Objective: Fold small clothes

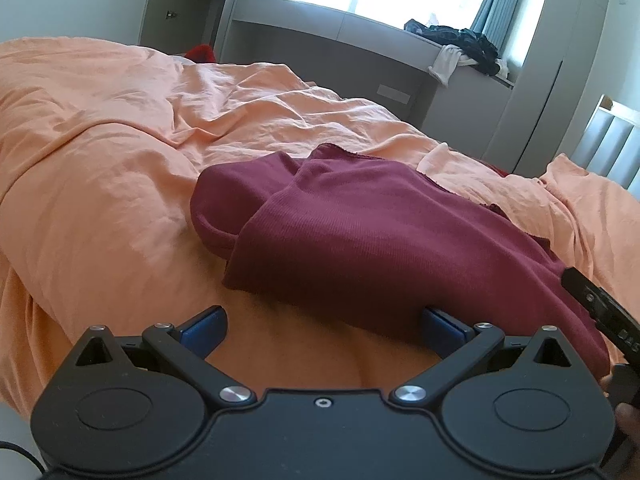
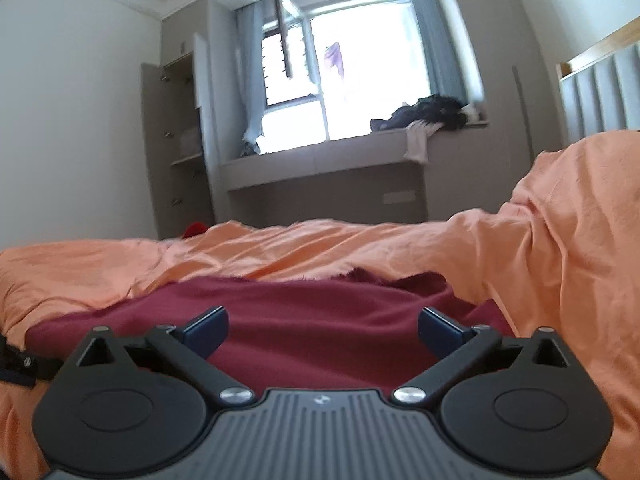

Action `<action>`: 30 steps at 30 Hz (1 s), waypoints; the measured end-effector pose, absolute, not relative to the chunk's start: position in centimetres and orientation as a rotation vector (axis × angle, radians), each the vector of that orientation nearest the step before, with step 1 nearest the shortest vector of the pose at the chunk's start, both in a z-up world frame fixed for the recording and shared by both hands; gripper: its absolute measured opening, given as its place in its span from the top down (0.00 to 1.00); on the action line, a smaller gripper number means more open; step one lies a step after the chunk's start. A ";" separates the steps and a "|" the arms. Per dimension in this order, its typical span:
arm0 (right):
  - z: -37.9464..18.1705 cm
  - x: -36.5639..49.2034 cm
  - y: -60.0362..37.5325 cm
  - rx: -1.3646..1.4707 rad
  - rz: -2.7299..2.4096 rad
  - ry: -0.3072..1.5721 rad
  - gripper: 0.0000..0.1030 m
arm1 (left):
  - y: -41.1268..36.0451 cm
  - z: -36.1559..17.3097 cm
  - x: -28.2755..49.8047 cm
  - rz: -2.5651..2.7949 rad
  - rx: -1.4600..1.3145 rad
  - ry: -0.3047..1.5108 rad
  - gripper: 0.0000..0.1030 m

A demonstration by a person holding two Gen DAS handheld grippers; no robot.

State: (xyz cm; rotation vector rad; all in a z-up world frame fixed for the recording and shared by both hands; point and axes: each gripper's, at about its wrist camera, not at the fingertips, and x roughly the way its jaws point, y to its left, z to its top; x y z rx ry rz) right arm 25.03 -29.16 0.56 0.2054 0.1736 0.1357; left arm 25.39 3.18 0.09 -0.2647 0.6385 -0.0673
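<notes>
Dark red ribbed cloth, a small garment (image 1: 360, 240), lies partly folded on a rumpled orange bedsheet (image 1: 120, 184), one layer turned over another so that a rounded hem shows at its left end. In the left wrist view the left gripper (image 1: 322, 330) has its blue fingers (image 1: 204, 330) spread wide apart, gripping nothing; the near edge of the garment droops over the tip of the right-hand finger, while the left-hand finger stands clear over bare sheet, so the cloth sits ahead and to the right of the gap. At the right edge of that view a black part of the other tool crosses the garment's corner. In the right wrist view the right gripper (image 2: 322, 330) also has its fingers (image 2: 440, 334) fully apart and empty, low over the garment (image 2: 312, 312), whose red surface fills the space between and beyond the two tips; whether they touch it I cannot tell. Beyond the bed, a grey window ledge (image 2: 328, 152) carries a heap of dark clothes (image 2: 428, 114).
</notes>
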 end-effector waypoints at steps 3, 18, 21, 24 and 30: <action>0.2 25.5 -28.0 0.221 0.109 0.166 0.00 | 3.6 0.2 25.3 -0.087 -0.292 0.617 0.01; -4.9 26.1 -23.9 0.135 0.079 0.123 0.01 | 4.9 -1.6 27.1 -0.171 -0.529 0.523 0.01; -5.3 26.2 -23.5 0.132 0.061 0.109 0.01 | 5.2 -2.3 27.9 -0.150 -0.555 0.530 0.01; -5.7 26.1 -23.3 0.136 0.050 0.096 0.01 | 5.4 -2.4 28.3 -0.145 -0.551 0.519 0.01; -5.3 26.4 -23.4 0.133 0.044 0.112 0.01 | 5.3 -2.1 29.1 -0.103 -0.559 0.515 0.01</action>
